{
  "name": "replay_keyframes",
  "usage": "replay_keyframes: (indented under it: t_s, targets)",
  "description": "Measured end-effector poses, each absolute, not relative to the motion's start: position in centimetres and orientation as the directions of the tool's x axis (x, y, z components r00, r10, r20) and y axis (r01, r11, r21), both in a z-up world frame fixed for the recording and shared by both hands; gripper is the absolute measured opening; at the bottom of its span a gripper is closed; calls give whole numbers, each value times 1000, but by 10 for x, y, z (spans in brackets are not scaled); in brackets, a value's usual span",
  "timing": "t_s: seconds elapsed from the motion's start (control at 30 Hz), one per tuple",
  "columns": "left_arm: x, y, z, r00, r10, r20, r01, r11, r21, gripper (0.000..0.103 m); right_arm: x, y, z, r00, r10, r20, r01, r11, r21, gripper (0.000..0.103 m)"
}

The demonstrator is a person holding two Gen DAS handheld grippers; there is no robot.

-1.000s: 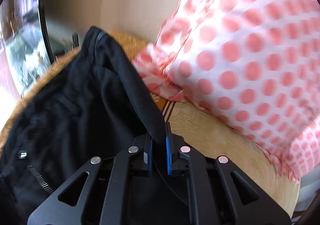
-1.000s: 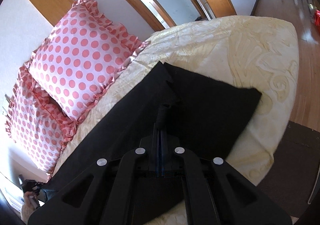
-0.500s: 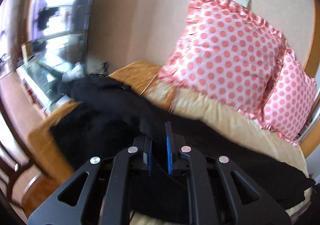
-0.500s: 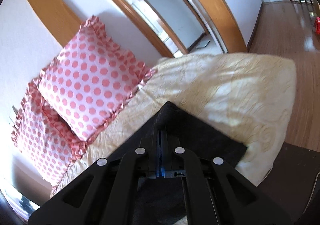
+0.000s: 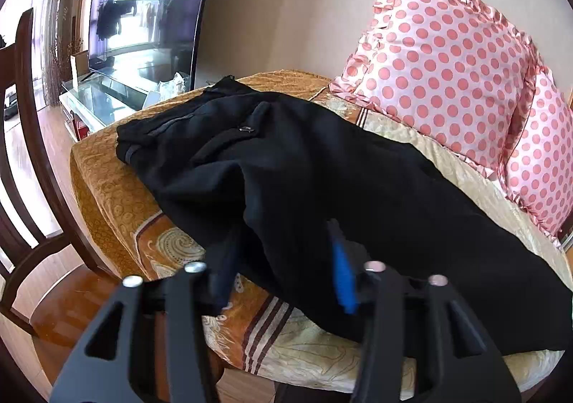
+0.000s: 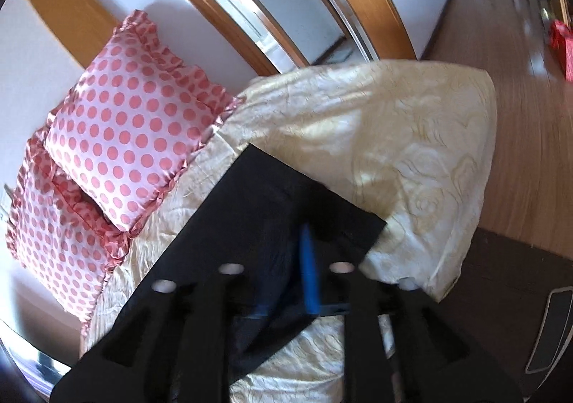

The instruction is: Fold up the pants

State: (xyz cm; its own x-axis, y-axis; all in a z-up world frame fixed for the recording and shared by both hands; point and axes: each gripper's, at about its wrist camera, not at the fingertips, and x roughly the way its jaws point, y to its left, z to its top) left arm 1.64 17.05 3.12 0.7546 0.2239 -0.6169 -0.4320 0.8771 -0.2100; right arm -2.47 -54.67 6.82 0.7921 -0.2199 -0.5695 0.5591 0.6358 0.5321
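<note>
Bed [image 5: 107, 181], pants [image 5: 358, 188], both tongs spread above

2 polka-dot pillows [image 5: 444, 81], bed [image 6: 412, 138], TV [image 5: 143, 9].

1. Pants [image 5: 322, 166]: lie stretched lengthwise on the bed [image 5: 107, 188], waist end toward its far left corner, legs running right.
2. Two pillows [image 5: 440, 73]: stand behind the pants at the wall, one partly overlapping the other.
3. Television [image 5: 143, 9]: beyond the bed's left end.
4. Chair [image 5: 28, 188]: left of the bed, on the floor.
5. Leg hems [image 6: 304, 195]: flat on the bed, bare cover beyond them.
</note>
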Motion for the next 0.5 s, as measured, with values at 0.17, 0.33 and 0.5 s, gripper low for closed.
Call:
replay_keyframes:
  t_s: [0.17, 0.33, 0.5]
  targets:
    - [19, 166, 30, 754, 226, -617, -418, 889, -186, 59, -20, -544, 64, 771, -233, -593, 577, 649, 496, 35]
    - [24, 168, 28, 748, 212, -629, -418, 886, -199, 59, -5, -539, 56, 745, -250, -619, 588, 685, 431, 2]
    - [29, 171, 29, 749, 195, -633, -416, 882, -220, 60, -24, -534, 68, 784, -314, -535, 577, 687, 442, 2]
